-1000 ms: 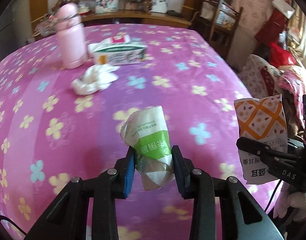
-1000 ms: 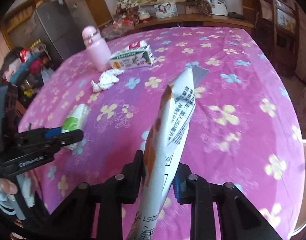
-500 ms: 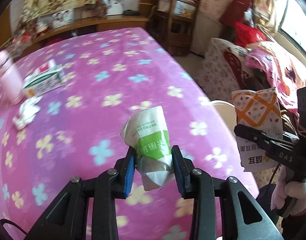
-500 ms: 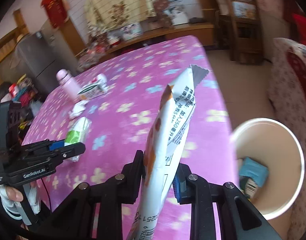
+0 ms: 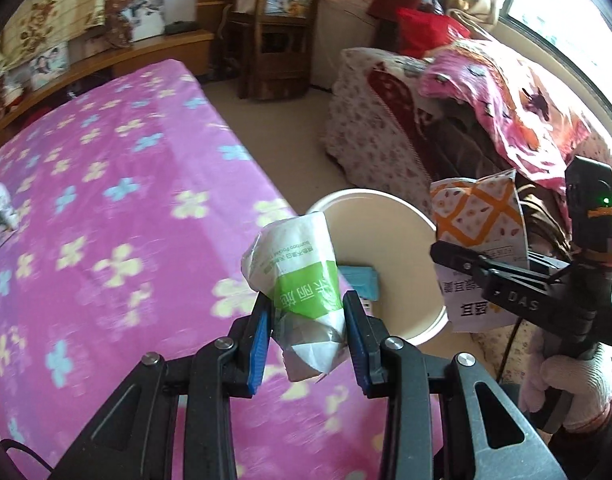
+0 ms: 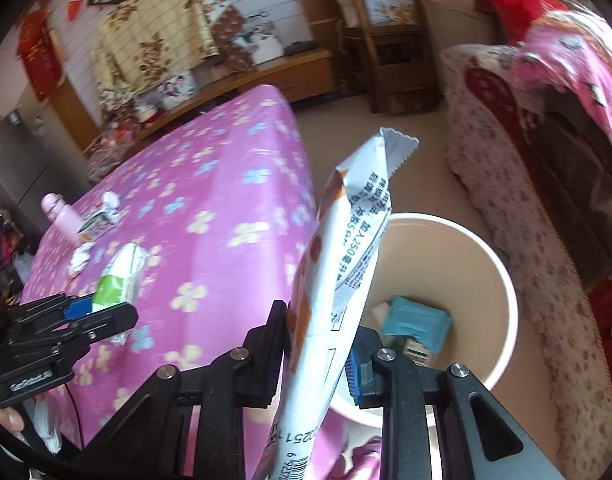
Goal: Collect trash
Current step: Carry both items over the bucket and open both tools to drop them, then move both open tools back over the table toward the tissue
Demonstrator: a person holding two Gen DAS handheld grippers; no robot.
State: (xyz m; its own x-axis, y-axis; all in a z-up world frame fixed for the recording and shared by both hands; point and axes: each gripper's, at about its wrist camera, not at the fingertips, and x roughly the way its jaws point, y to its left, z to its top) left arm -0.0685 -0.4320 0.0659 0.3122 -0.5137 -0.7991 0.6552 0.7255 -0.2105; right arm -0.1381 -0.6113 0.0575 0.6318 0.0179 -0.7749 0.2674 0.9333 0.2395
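My left gripper [image 5: 307, 332] is shut on a crumpled white-and-green tissue pack [image 5: 301, 276], held over the table's right edge beside the cream waste bin [image 5: 422, 240]. My right gripper [image 6: 320, 352] is shut on a flat orange-and-white snack packet [image 6: 338, 280], which stands upright over the bin [image 6: 502, 280]. The bin on the floor holds a teal packet [image 6: 416, 320] and other scraps. Each gripper shows in the other's view: the right one [image 5: 466, 258] with its packet [image 5: 480, 216], the left one [image 6: 101, 312] with the tissue pack [image 6: 119, 276].
The table wears a pink flowered cloth [image 5: 105, 220]. At its far left stand a pink bottle [image 6: 59, 212], a tissue box [image 6: 97, 222] and a crumpled white paper [image 6: 79, 260]. A flowered sofa [image 6: 526, 184] with a pink blanket lies right of the bin. Gloved hands [image 5: 570, 384] hold the grippers.
Both grippers swung right together from over the table's middle to its right edge, each keeping its hold. The bin came into view and the bottle and box slid off left.
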